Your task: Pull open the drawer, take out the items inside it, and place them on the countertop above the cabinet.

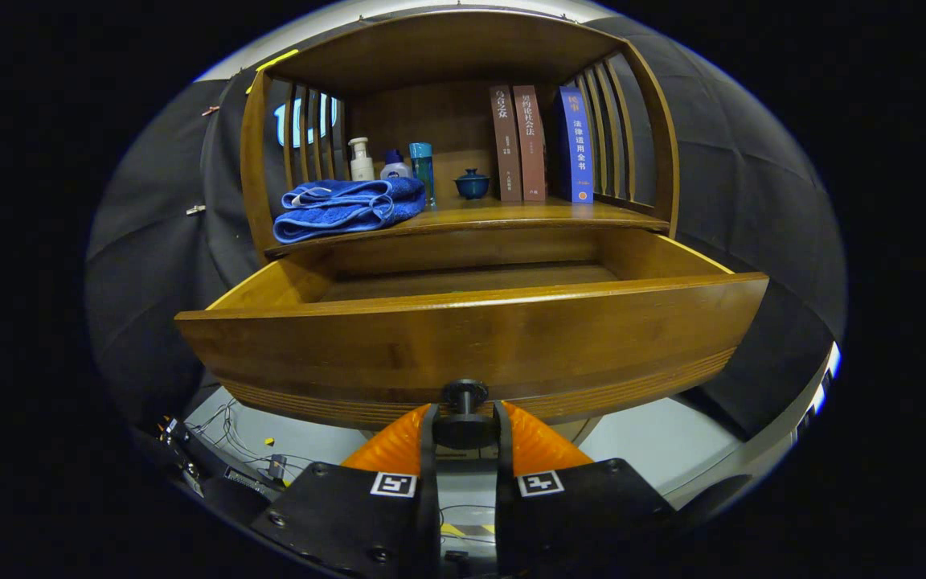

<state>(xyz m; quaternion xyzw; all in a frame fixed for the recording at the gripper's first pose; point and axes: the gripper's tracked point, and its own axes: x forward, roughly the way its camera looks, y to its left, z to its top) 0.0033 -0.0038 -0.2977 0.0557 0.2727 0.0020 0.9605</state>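
With drawer [471,338] pulled out, gripper [465,430] sits at its front, fingers pinching knob [465,396] from both sides. Drawer interior at 12 o'clock from fingers; contents hidden. Countertop [511,215] above: towel [346,207] at 11, books [539,145] at 1.
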